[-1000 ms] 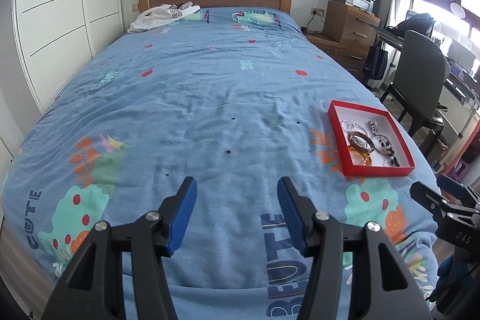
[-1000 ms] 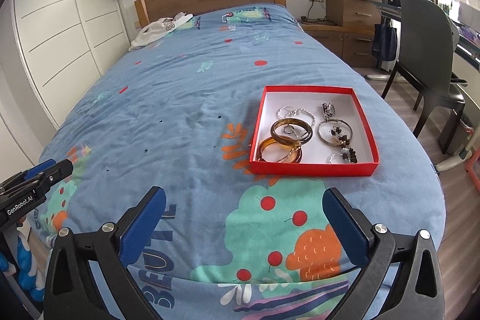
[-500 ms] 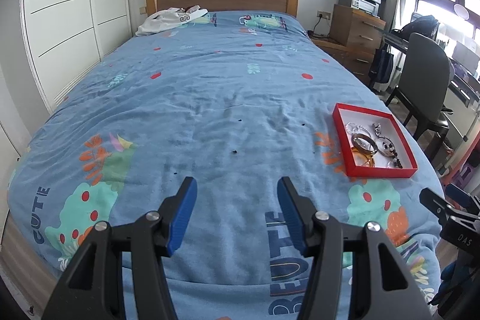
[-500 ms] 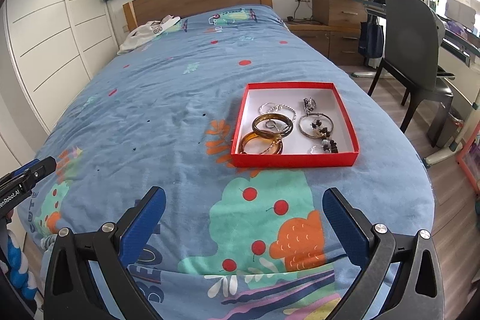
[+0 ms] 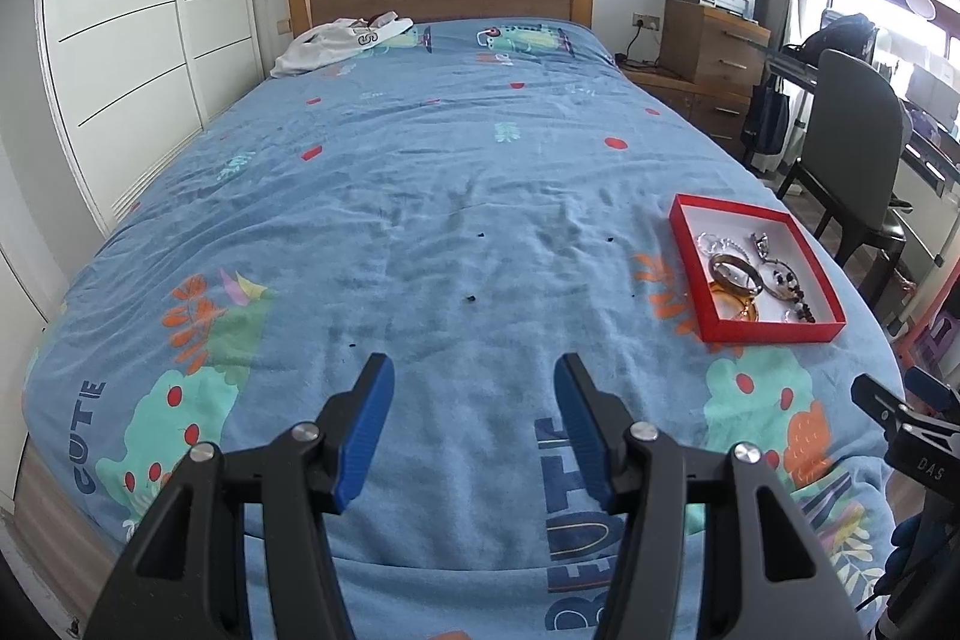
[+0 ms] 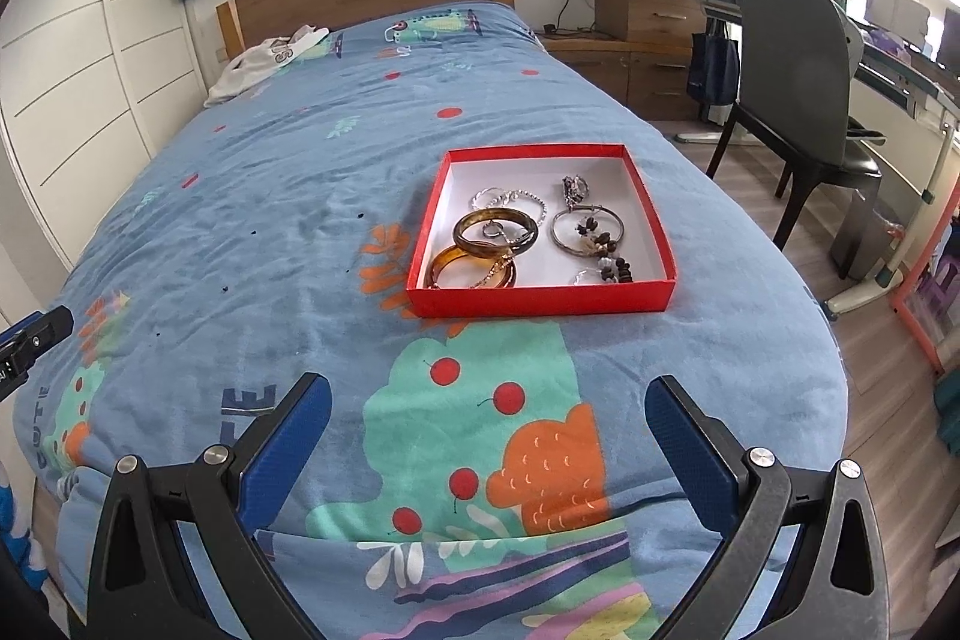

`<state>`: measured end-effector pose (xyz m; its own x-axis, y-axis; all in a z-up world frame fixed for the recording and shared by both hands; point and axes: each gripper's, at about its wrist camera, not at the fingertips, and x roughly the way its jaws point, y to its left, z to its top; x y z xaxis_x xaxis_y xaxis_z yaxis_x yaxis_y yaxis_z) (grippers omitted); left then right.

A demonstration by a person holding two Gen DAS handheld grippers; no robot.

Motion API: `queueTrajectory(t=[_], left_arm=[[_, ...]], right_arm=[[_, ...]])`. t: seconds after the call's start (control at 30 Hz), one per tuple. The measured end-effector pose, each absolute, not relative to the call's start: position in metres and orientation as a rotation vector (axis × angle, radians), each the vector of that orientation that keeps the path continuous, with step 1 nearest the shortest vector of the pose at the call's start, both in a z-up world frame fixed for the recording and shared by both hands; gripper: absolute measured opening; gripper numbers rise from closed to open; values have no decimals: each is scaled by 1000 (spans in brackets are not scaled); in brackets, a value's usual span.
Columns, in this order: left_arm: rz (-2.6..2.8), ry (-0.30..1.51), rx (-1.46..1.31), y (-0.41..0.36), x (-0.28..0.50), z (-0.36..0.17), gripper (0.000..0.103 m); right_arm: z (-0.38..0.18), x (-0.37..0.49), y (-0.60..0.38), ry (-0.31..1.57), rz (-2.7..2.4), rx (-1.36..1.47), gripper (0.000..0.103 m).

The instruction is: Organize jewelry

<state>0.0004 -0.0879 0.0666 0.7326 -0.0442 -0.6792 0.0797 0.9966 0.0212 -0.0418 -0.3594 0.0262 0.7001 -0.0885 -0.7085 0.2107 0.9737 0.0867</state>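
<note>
Right gripper [image 6: 487, 424] now farther from red box [image 6: 540, 297]; box sits smaller in right view. Both grippers released, nothing between jaws. Left gripper [image 5: 474, 403] over bare blue bedspread [image 5: 420, 196]. Box with bangles [image 6: 495, 229] at 12 o'clock of right gripper, near bed's right edge; open bedspread toward 9 o'clock.

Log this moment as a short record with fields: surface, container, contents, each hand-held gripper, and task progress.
surface: bed with blue patterned cover
container: red box, open, white inside, on the cover near the bed's right edge
contents: two brown bangles, silver bracelets, a wire hoop with dark beads, lying mixed together
left hand-held gripper: open, empty, over bare cover, away from the box
right hand-held gripper: open wide, empty, short of the box
progress: nothing picked up yet
</note>
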Motion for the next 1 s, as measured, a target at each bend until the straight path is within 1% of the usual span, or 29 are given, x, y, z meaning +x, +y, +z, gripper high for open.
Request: queueTrajectory(t=[0.4,1.0], left_arm=[[-96,797,63,-93,6,46,54],[-131,844,43,-96,16,28,54]], right_arm=[[14,-40,-371,799,-202,178,102],[2,-32,-370,828,-208,168,102]])
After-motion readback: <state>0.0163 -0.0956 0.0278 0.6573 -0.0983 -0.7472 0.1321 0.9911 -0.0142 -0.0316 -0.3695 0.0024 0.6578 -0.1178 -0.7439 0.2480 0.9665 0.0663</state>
